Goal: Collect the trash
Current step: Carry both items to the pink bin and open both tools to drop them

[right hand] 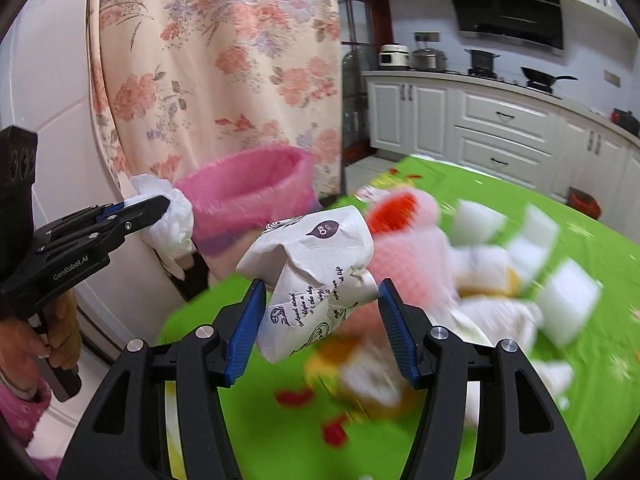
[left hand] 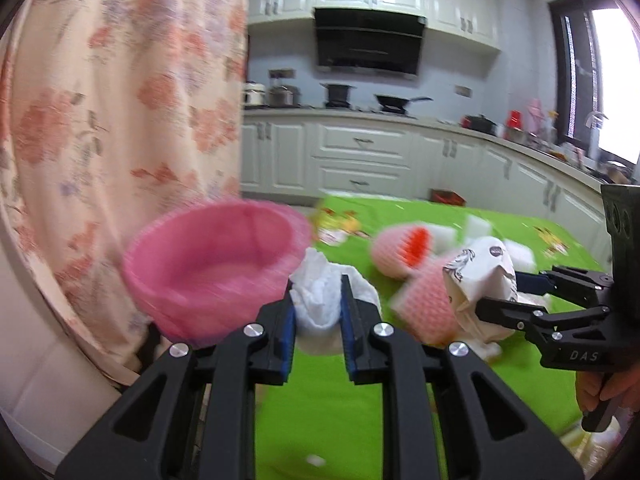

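My left gripper (left hand: 318, 300) is shut on a crumpled white tissue (left hand: 320, 300), held above the green tablecloth (left hand: 320, 408) just right of a pink mesh bin (left hand: 212, 264). In the right wrist view the same left gripper (right hand: 160, 206) and the white tissue (right hand: 168, 216) hang beside the pink bin (right hand: 248, 196). My right gripper (right hand: 320, 312) is shut on a crushed white paper cup (right hand: 316, 276) with dark print, lifted over the table. The left wrist view shows that right gripper (left hand: 500, 296) and the paper cup (left hand: 480, 276) at the right.
Pink foam fruit nets (left hand: 400, 252), white foam blocks (right hand: 548, 280) and other scraps lie blurred on the green table. A floral curtain (left hand: 120, 100) hangs behind the bin. White kitchen cabinets (left hand: 360, 152) and a counter with pots stand beyond. A hand (right hand: 48, 344) grips the left tool.
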A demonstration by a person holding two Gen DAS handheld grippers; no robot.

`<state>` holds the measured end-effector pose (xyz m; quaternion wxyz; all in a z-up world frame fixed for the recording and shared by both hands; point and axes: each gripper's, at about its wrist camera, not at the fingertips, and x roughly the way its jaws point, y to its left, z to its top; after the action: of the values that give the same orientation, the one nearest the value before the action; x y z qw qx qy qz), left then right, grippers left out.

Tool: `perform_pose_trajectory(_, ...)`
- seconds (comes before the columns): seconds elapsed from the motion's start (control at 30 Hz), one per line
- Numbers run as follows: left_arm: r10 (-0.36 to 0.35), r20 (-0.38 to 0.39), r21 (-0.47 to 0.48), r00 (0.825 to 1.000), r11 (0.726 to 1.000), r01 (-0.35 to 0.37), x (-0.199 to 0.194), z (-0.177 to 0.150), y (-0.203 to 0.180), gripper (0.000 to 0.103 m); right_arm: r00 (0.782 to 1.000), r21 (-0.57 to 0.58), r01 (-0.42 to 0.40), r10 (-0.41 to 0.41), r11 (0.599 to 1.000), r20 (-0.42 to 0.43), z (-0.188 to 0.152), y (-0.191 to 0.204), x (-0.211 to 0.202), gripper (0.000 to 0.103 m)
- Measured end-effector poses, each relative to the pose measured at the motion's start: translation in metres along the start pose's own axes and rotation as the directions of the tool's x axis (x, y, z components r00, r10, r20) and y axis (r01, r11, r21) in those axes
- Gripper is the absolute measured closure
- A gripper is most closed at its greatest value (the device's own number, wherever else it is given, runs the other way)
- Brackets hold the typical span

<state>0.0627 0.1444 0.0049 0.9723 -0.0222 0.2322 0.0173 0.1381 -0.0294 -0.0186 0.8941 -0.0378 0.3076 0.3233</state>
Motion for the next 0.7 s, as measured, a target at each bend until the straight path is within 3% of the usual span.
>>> perform_pose_trajectory(0.23, 0.110, 0.015, -0.059, 0.994, 0.992, -0.109, 0.030, 0.034, 0.062, 0.082, 0.999, 0.028, -0.053, 0.053, 0.998, 0.009, 0.055, 0.022, 0.055, 0.047)
perform_pose_trajectory(0.4, 0.123, -0.013, -0.135, 0.992, 0.983, -0.123, 0.067, 0.060, 0.116, 0.082, 0.998, -0.003, -0.056, 0.056, 0.998, 0.004, 0.090, 0.044, 0.096, 0.046)
perform_pose_trajectory(0.57, 0.131, -0.053, -0.161, 0.990, 0.977, -0.137, 0.094, 0.064, 0.141, 0.080, 0.998, -0.005, -0.058, 0.058, 0.998, -0.015, 0.109, 0.059, 0.130, 0.045)
perform_pose_trajectory(0.63, 0.115, -0.066, -0.181, 0.991, 0.976, -0.125, 0.103, 0.064, 0.147, 0.070, 0.998, -0.015, -0.053, 0.052, 0.998, -0.020, 0.112, 0.065, 0.144, 0.044)
perform_pose_trajectory(0.67, 0.118, -0.071, -0.183, 0.990, 0.975, -0.129, 0.106, 0.063, 0.149, 0.065, 0.998, -0.021, -0.052, 0.051, 0.998, -0.027, 0.113, 0.067, 0.150, 0.037)
perform_pose_trajectory(0.7, 0.135, -0.076, -0.181, 0.988, 0.972, -0.147, 0.110, 0.061, 0.150, 0.054, 0.998, -0.032, -0.048, 0.047, 0.998, -0.038, 0.113, 0.069, 0.157, 0.031)
